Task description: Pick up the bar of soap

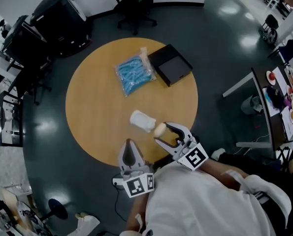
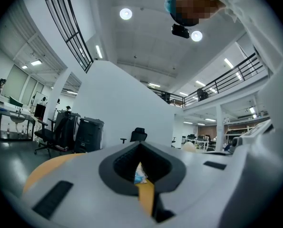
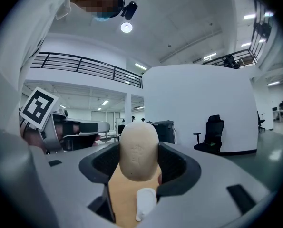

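Observation:
The bar of soap (image 1: 159, 130) is a beige oval, held above the near part of the round wooden table (image 1: 97, 107). My right gripper (image 1: 162, 132) is shut on it. In the right gripper view the soap (image 3: 139, 148) stands upright between the dark pads (image 3: 179, 167), filling the gap, and my right gripper (image 3: 139, 165) points over the tabletop. My left gripper (image 1: 130, 150) hangs at the table's near edge with its jaws together and nothing in them. In the left gripper view, only a thin slit shows at my left gripper (image 2: 141, 167).
A white wrapped packet (image 1: 143, 120) lies on the table just left of the soap. Farther back sit a blue plastic bag (image 1: 134, 73) and a black box (image 1: 170, 64). Office chairs (image 1: 135, 6) and a desk (image 1: 279, 97) stand around the table.

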{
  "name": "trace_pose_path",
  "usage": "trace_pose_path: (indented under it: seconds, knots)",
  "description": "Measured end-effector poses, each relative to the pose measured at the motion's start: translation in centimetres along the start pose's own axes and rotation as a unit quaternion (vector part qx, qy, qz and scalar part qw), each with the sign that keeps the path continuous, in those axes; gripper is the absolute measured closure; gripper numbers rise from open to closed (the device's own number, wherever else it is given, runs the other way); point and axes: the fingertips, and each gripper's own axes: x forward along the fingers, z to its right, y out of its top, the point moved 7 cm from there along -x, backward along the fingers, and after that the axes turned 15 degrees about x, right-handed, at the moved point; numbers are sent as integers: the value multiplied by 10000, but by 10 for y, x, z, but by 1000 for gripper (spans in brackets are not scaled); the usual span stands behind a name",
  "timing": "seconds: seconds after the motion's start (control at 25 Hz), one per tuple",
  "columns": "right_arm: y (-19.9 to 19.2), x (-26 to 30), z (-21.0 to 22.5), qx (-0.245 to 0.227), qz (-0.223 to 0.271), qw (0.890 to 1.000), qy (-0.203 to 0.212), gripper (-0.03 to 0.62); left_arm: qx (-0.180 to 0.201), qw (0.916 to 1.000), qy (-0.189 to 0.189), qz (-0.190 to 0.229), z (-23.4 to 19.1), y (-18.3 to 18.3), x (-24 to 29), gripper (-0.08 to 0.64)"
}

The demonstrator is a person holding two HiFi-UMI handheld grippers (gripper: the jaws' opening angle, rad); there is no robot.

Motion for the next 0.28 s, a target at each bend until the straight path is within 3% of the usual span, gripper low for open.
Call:
trace_pose_path:
  seconds: [0.28]
  knots:
    - [-3,1,-2,8,1,10000,-25,333,-3,10000,37,-48,-3,-5,-6,554]
